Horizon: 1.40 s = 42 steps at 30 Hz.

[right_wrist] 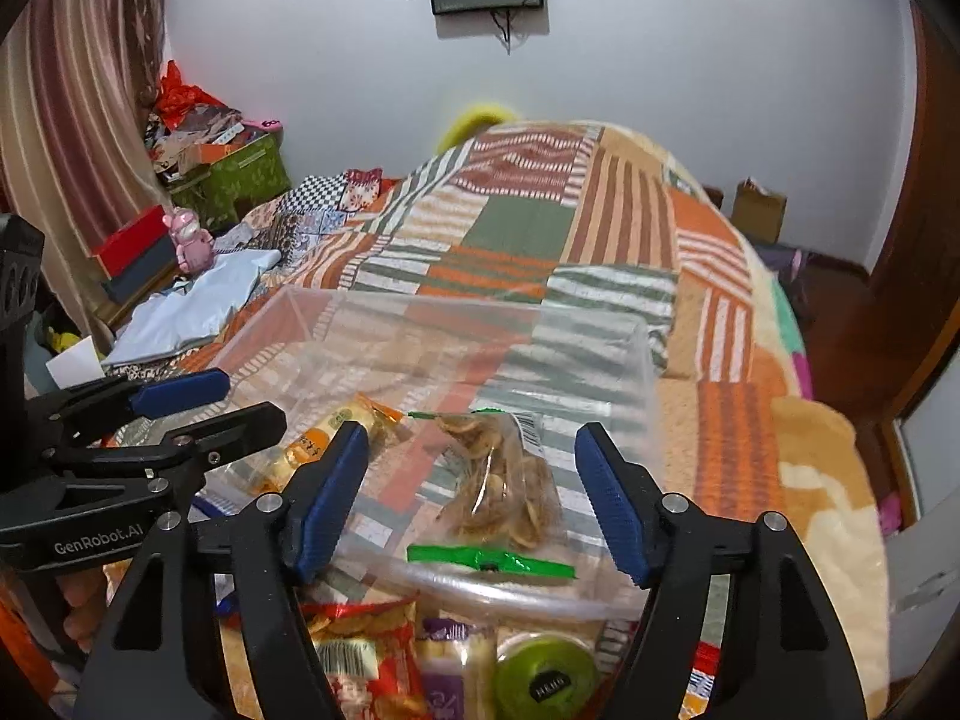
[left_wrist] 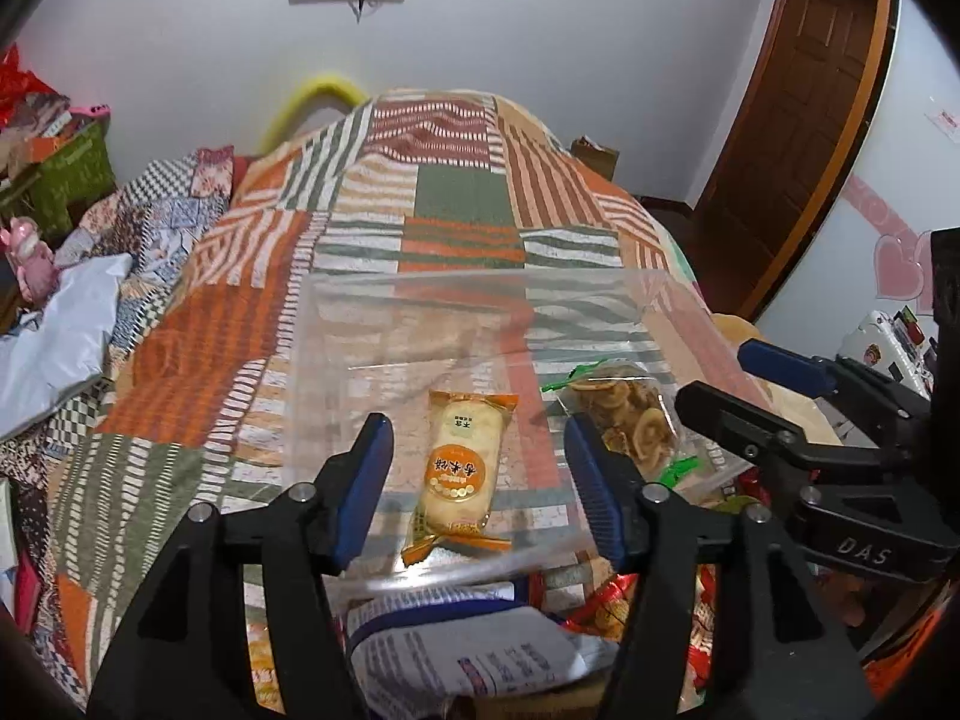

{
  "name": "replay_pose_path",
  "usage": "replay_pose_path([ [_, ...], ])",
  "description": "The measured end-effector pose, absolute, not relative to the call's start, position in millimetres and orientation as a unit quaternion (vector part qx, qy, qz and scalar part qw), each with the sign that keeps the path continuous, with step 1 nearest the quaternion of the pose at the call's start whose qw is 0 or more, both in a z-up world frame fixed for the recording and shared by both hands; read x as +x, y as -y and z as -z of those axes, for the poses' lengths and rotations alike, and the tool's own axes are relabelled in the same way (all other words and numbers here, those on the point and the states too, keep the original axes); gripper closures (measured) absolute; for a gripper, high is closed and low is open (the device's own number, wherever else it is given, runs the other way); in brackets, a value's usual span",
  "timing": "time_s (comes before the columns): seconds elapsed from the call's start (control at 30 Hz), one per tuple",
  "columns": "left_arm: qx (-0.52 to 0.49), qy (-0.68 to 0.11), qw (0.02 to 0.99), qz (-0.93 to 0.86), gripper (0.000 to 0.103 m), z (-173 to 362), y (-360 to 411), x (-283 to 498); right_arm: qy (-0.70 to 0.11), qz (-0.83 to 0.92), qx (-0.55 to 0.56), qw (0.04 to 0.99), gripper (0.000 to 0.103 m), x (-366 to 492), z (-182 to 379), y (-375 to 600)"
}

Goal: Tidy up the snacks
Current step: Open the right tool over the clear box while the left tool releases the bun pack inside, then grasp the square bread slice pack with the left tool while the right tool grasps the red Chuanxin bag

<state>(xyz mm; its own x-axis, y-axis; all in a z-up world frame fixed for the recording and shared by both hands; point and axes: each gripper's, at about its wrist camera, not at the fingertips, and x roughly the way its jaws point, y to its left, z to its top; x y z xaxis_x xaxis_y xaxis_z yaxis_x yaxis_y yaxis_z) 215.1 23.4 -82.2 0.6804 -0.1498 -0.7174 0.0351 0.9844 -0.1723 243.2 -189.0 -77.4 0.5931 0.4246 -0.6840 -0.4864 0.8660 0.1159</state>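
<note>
A clear plastic bin (left_wrist: 336, 324) (right_wrist: 636, 354) stands on the patchwork blanket. Inside lie an orange-wrapped rice cake packet (left_wrist: 459, 468) (right_wrist: 312, 450) and a clear bag of banana chips with green ends (left_wrist: 630, 414) (right_wrist: 510, 480). My left gripper (left_wrist: 477, 480) is open and empty above the bin's near edge, its jaws either side of the rice cake packet. My right gripper (right_wrist: 474, 498) is open and empty, its jaws either side of the chip bag. Each gripper shows in the other's view, the right one (left_wrist: 762, 378) and the left one (right_wrist: 204, 402).
Loose snacks lie in front of the bin: a white and blue packet (left_wrist: 456, 642), red packets (right_wrist: 360, 648), a purple packet (right_wrist: 444, 672) and a green round lid (right_wrist: 543, 672). The bed (left_wrist: 468, 198) stretches ahead. Boxes and clutter (right_wrist: 222, 162) stand at the far left.
</note>
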Motion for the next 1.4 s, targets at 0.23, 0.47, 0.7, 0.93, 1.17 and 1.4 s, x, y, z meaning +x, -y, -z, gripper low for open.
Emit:
replay_pose_path([
  [0.23,-0.055,-0.368,0.927,0.045,0.031,63.8,-20.2,188.8,-0.348,-0.250,-0.052,0.902,0.034,220.5,64.4,200.8],
  [0.47,-0.049,-0.358,0.932,0.043,0.021,56.6,-19.1,160.3,-0.337,-0.231,-0.051,0.911,0.025,201.5,63.3,224.5],
  [0.7,-0.046,-0.367,0.928,0.051,0.020,66.8,-8.6,138.5,-0.348,-0.205,-0.044,0.914,0.025,188.5,73.4,252.1],
  [0.93,-0.045,-0.385,0.920,0.056,0.020,83.3,-0.1,118.2,-0.370,-0.178,-0.042,0.911,0.025,180.3,93.3,274.2],
  [1.17,-0.065,-0.394,0.915,0.056,0.017,97.0,1.0,110.5,-0.397,-0.167,-0.024,0.902,0.025,179.2,113.4,289.1],
  [1.4,-0.073,-0.397,0.913,0.065,0.016,101.9,2.6,107.3,-0.424,-0.164,-0.025,0.890,0.025,178.8,134.4,292.8],
])
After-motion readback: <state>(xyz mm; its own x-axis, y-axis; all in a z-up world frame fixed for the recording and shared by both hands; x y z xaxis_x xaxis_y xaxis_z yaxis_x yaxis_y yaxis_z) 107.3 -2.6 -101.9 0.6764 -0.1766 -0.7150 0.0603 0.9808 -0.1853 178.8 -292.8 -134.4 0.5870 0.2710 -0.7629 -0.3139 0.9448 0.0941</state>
